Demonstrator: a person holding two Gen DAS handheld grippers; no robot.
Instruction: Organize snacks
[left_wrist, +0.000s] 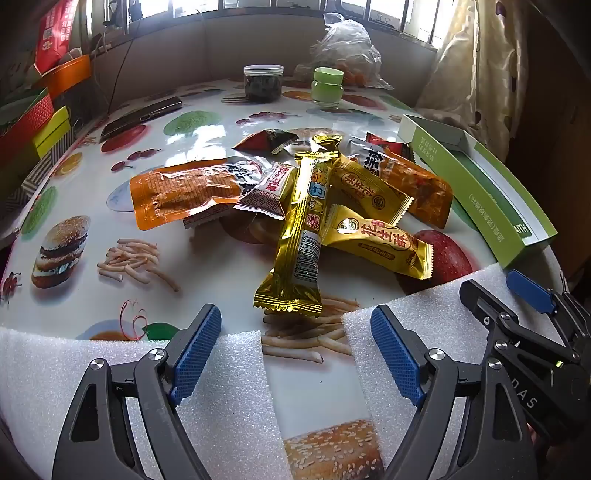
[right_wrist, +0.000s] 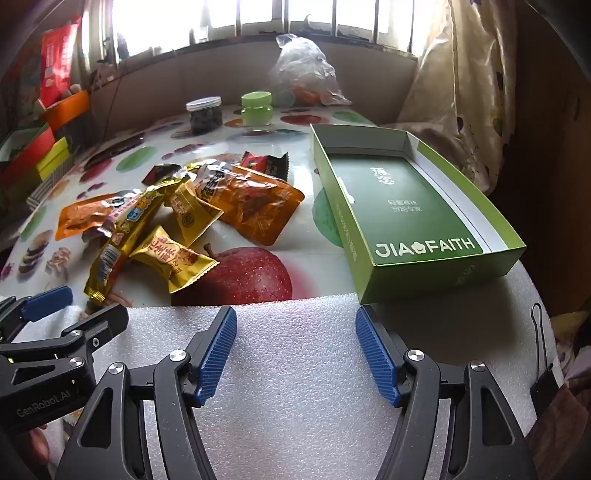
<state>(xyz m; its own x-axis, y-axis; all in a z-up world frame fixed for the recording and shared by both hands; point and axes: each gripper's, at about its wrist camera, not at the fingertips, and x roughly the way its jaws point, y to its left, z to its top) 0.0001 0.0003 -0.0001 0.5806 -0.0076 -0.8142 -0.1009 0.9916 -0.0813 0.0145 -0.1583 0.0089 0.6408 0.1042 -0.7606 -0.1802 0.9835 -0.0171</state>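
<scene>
Both jaws stand spread and grip nothing: the left gripper (left_wrist: 295, 354) hangs over the near table edge facing the snack pile (left_wrist: 314, 199), the right gripper (right_wrist: 295, 354) over white foam (right_wrist: 295, 387) just before the green box (right_wrist: 495, 221). That box lies open and bare beside the heap, probably ready to receive the packets. Its floor reads "JIA FAITH". A long gold bar (left_wrist: 299, 236) shows a barcode; the gold packets carry Chinese characters. "GenRobot.AI" marks the left gripper's body in the right view.
</scene>
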